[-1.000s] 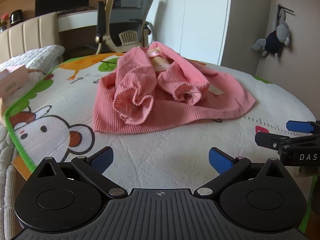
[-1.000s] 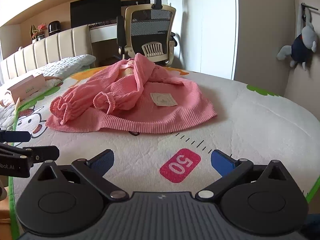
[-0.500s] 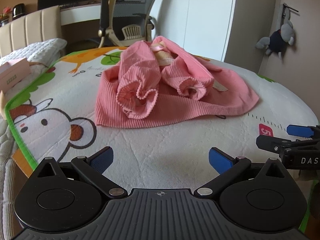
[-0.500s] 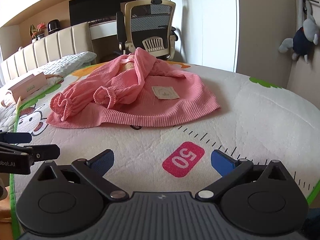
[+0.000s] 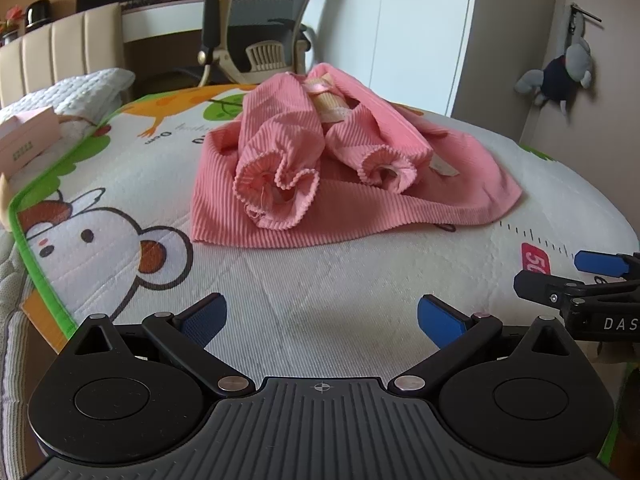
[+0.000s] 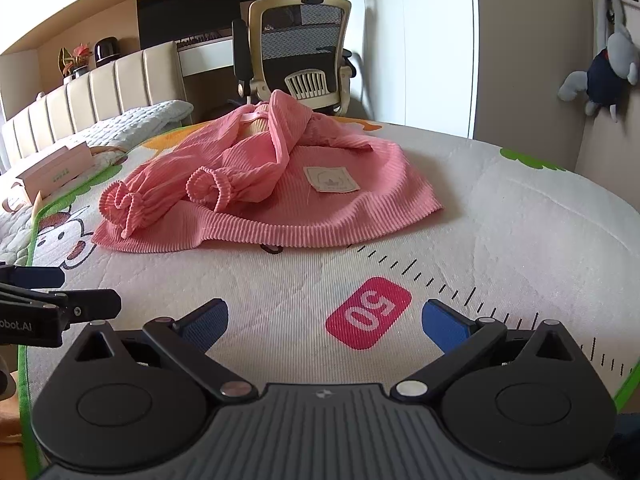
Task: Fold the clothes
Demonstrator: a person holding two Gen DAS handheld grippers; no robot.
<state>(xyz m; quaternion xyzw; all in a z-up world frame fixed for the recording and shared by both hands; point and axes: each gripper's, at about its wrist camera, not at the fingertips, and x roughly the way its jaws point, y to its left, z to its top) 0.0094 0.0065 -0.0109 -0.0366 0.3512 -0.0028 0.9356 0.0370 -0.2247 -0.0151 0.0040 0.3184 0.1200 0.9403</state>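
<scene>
- A crumpled pink ribbed garment (image 5: 340,184) is seen lying on a cartoon-printed play mat (image 5: 120,208) spread over a bed, its two ruffled sleeve cuffs bunched on top.
- The left gripper (image 5: 320,316) is held low over the mat, near the garment but apart from it, jaws spread wide and empty.
- The right gripper (image 6: 324,320) is held likewise, jaws apart, over a pink "50" mark (image 6: 368,312).

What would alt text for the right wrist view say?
A rumpled pink ribbed garment lies on a cartoon-print mat, sleeves bunched. The right gripper hovers open before it, holding nothing; an office chair stands behind.
</scene>
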